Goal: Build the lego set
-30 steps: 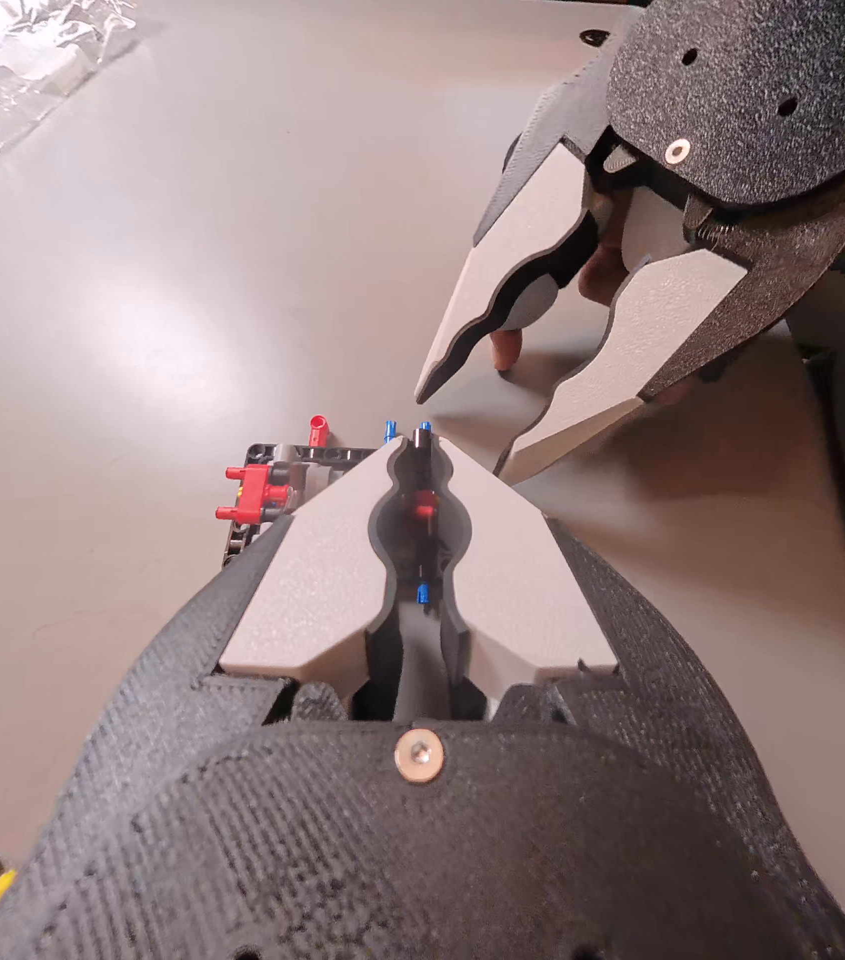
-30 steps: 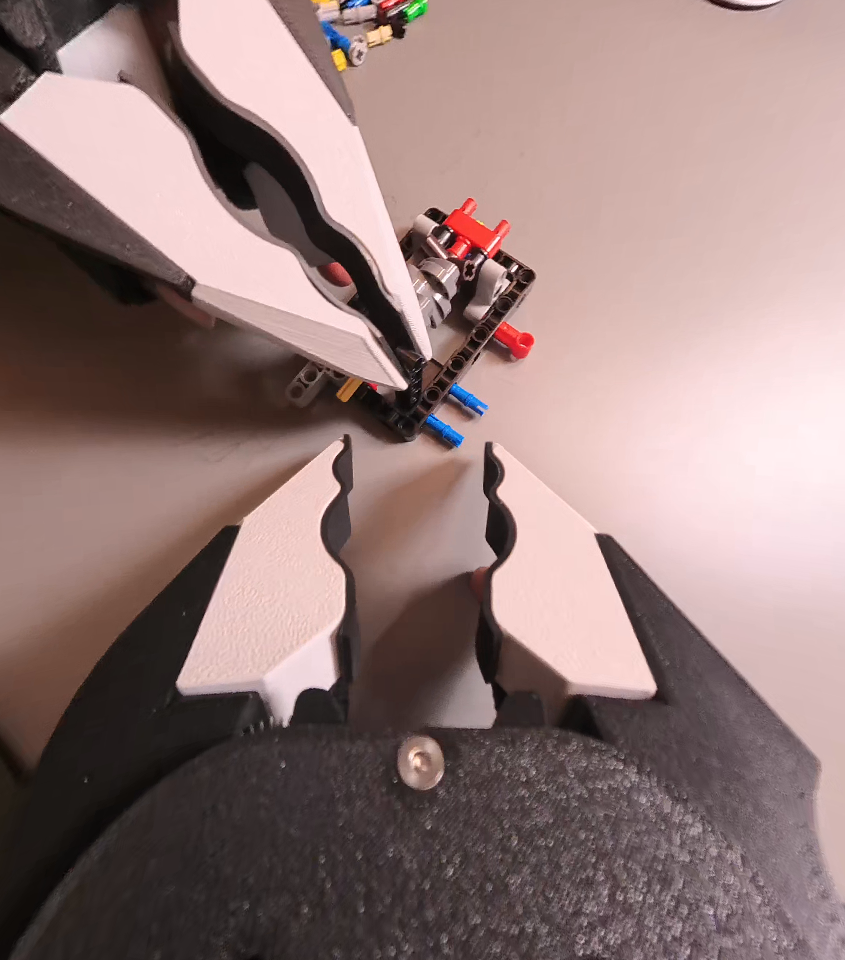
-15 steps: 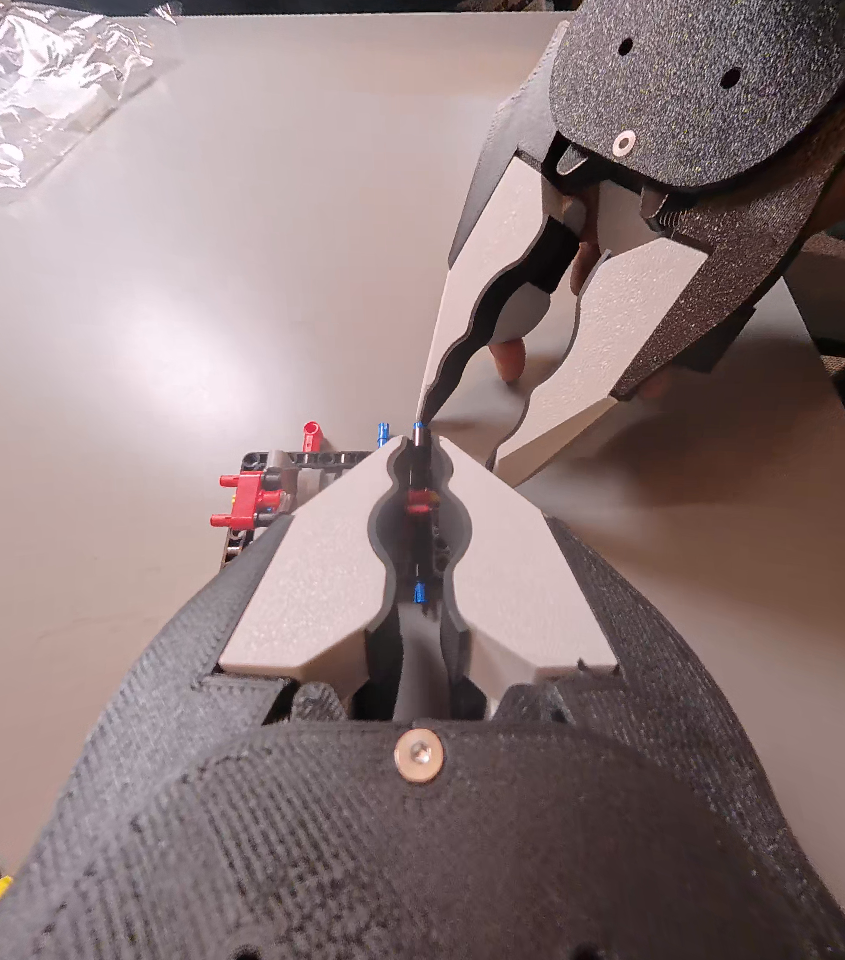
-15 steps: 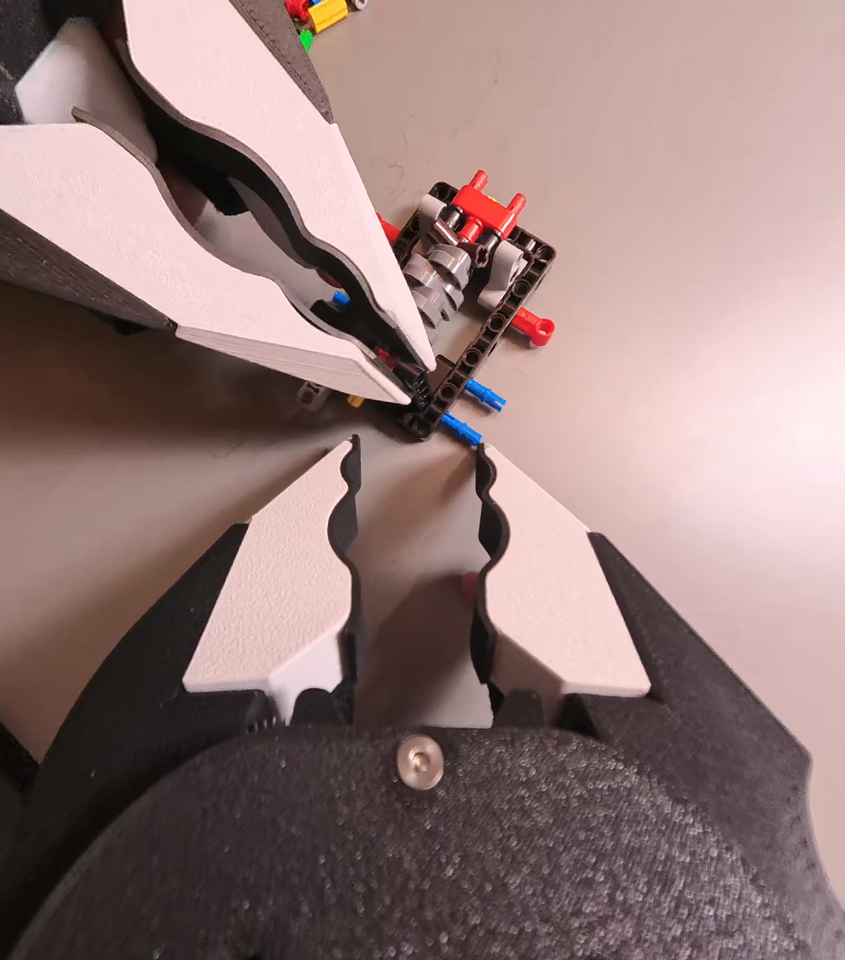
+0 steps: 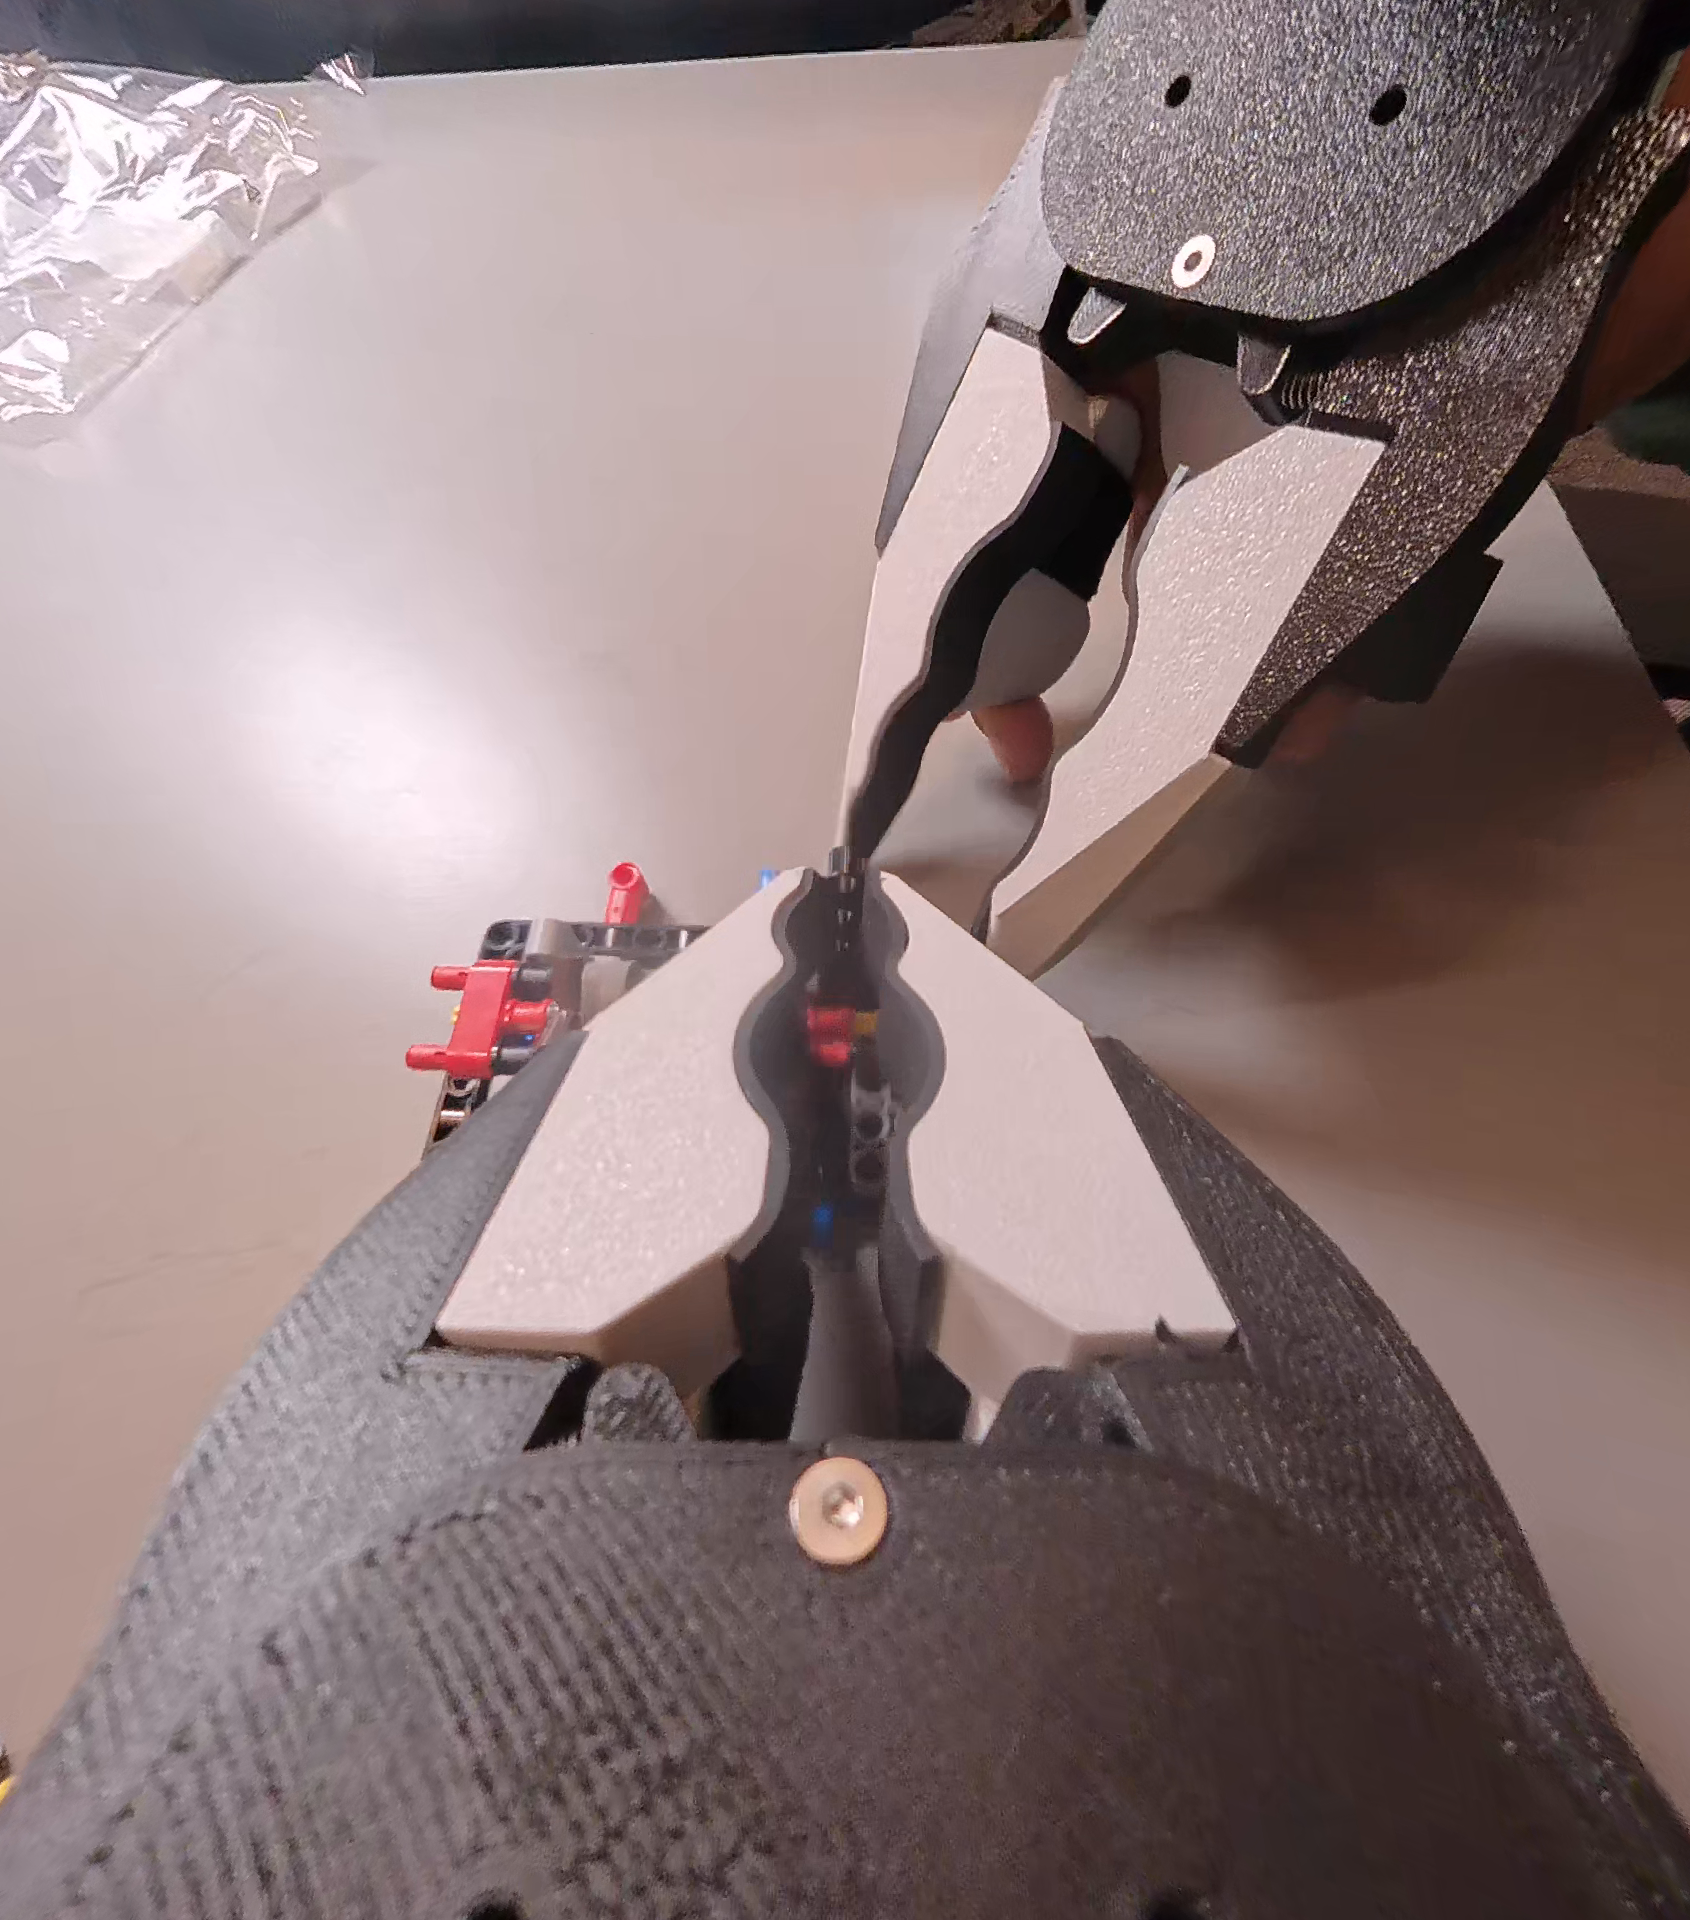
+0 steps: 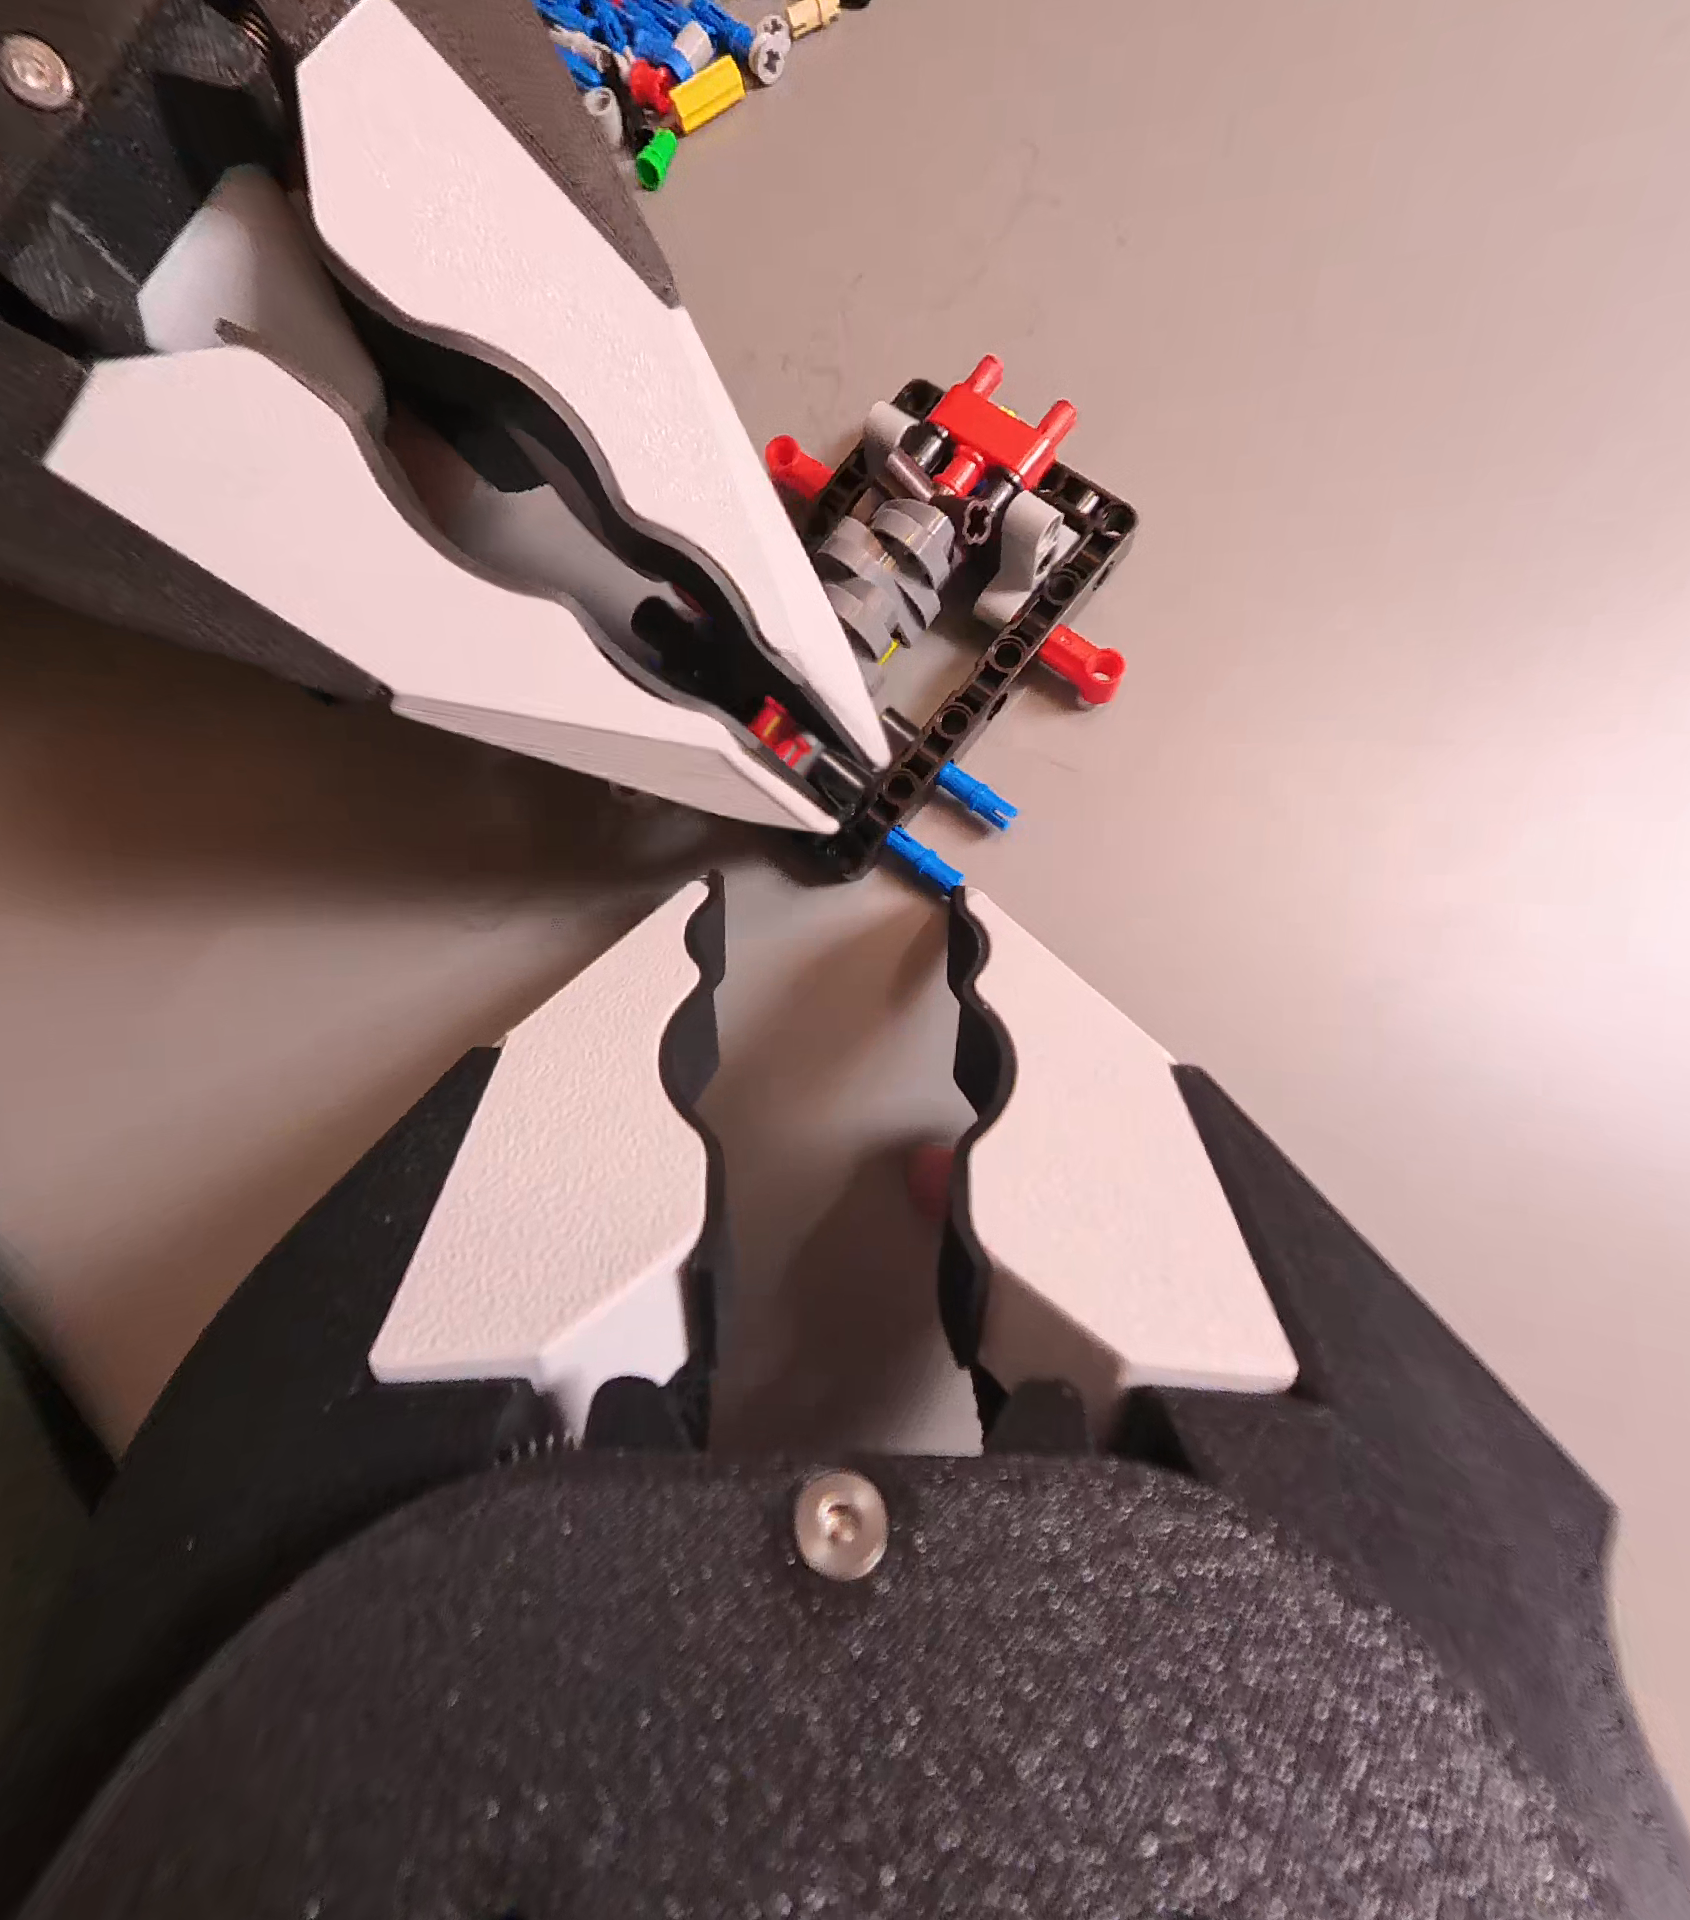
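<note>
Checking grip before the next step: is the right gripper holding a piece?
No, the right gripper is open, with only bare table between its fingers.

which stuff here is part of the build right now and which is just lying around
In use:
- lego frame
- left gripper, shut on the frame
- right gripper, open beside it

Lying about:
- loose lego pieces
- plastic bag
</note>
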Demonstrator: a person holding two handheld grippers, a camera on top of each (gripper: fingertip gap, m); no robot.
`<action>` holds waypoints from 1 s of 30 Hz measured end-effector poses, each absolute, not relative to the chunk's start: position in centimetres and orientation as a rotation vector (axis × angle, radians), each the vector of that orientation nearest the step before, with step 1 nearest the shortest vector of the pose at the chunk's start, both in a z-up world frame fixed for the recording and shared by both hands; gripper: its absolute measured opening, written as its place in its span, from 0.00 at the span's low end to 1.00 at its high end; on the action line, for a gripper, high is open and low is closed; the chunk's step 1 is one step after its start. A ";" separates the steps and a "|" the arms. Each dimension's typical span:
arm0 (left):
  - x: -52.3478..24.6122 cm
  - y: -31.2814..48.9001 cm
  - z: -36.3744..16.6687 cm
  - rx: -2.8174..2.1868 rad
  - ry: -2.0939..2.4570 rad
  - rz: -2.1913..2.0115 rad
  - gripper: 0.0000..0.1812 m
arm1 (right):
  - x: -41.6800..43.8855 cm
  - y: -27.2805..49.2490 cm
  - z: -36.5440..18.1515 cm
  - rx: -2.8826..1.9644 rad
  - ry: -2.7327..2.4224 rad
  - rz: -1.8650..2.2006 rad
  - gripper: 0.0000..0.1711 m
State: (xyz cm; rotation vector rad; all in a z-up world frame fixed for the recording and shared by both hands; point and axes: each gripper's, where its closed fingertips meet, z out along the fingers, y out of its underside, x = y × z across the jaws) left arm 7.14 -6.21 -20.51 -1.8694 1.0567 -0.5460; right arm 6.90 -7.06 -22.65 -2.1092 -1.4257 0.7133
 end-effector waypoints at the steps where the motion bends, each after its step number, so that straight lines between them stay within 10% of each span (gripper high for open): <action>1: 7.1 -6.2 -21.0 -1.895 1.075 -0.525 0.03 | 6.6 -7.7 -22.6 -2.106 -1.444 0.766 0.20; 30: 5.4 -6.3 -15.9 -1.770 0.937 -0.906 0.12 | 4.6 -6.4 -19.9 -1.675 -1.546 0.724 0.04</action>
